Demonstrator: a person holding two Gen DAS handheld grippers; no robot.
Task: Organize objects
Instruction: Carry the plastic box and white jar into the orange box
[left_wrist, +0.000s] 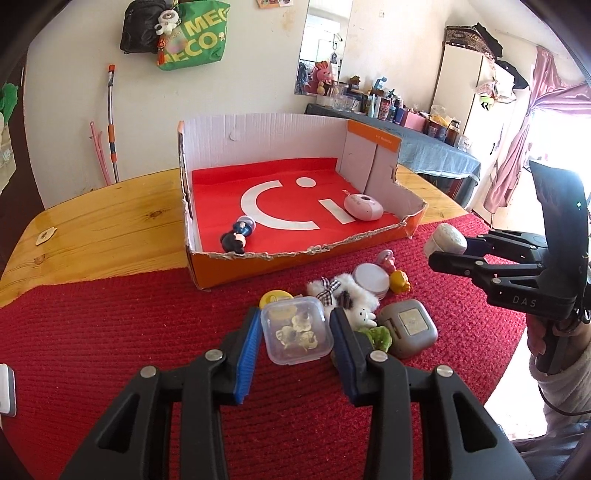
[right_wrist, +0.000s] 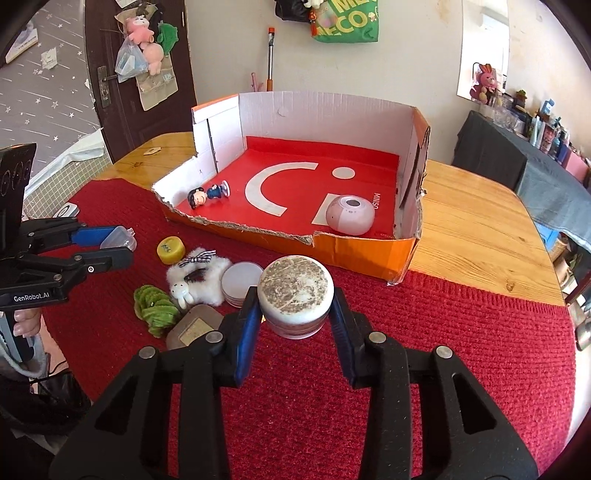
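Wooden counter (left_wrist: 110, 206) w/ red mat (right_wrist: 443, 350). Cardboard box (right_wrist: 369, 247) on it holds a pink round gadget (right_wrist: 349, 215) + doll figurine (right_wrist: 207, 195). Plush, discs, grey case in a pile near box front. Left tool (left_wrist: 295, 332) clamped on clear square tub (left_wrist: 295, 332); right tool (right_wrist: 295, 306) clamped on speckled round jar (right_wrist: 295, 295), both in front of box.
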